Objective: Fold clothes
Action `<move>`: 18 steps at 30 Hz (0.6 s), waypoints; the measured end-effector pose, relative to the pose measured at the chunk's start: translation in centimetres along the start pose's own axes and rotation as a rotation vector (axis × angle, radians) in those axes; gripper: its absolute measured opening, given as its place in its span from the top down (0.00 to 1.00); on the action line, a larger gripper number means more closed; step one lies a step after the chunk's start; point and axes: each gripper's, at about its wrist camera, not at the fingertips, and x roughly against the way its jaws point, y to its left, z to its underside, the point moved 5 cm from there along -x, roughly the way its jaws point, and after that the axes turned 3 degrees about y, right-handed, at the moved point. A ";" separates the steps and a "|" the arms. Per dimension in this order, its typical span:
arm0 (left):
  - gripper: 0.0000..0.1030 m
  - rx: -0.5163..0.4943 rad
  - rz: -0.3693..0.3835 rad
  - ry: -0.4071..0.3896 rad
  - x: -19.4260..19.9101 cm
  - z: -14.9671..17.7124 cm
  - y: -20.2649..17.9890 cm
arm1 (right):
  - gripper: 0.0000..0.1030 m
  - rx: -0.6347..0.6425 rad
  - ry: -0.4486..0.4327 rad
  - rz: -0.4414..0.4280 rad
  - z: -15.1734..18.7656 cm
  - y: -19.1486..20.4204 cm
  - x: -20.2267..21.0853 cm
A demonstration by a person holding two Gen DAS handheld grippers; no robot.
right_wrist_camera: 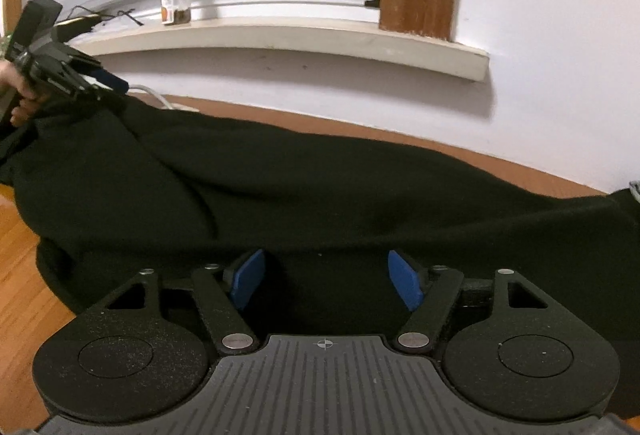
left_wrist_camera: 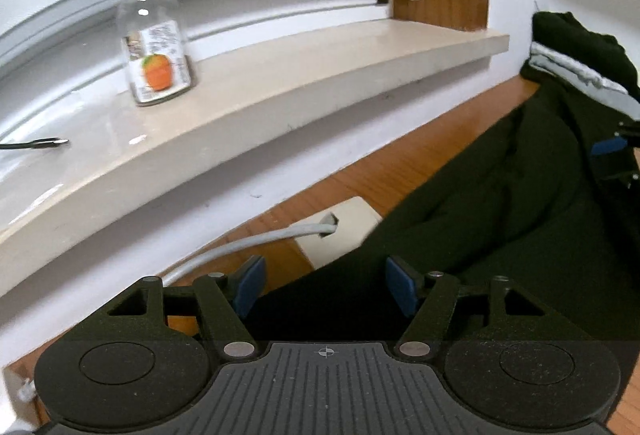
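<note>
Black cloth, one garment (right_wrist_camera: 320, 195), lies spread along the wooden table (right_wrist_camera: 24, 267) by the wall. One clear bottle (left_wrist_camera: 154, 51) stands on the sill (left_wrist_camera: 320, 75); its label shows an orange fruit (the writing is too blurred to read). One grey cable (left_wrist_camera: 256, 241) runs into a socket plate. Left gripper (left_wrist_camera: 326, 285) and right gripper (right_wrist_camera: 326, 279): both jaws wide, blue pads apart over the cloth, nothing gripped

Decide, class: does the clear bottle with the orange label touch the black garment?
Apart. The left wrist view shows the bottle standing on the window sill, while the black garment lies below on the wooden floor.
</note>
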 end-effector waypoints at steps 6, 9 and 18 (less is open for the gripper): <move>0.81 -0.001 0.051 0.019 -1.4 -0.3 -1.1 | 0.29 -0.026 0.010 -0.007 0.4 -0.5 0.2; 0.98 -0.002 0.044 -0.010 -0.5 -0.3 -1.4 | 0.25 -0.037 0.019 -0.017 0.3 -0.8 0.0; 0.92 0.184 -0.136 -0.105 1.5 -1.3 1.4 | 0.24 -0.040 0.025 -0.016 0.3 -0.7 0.1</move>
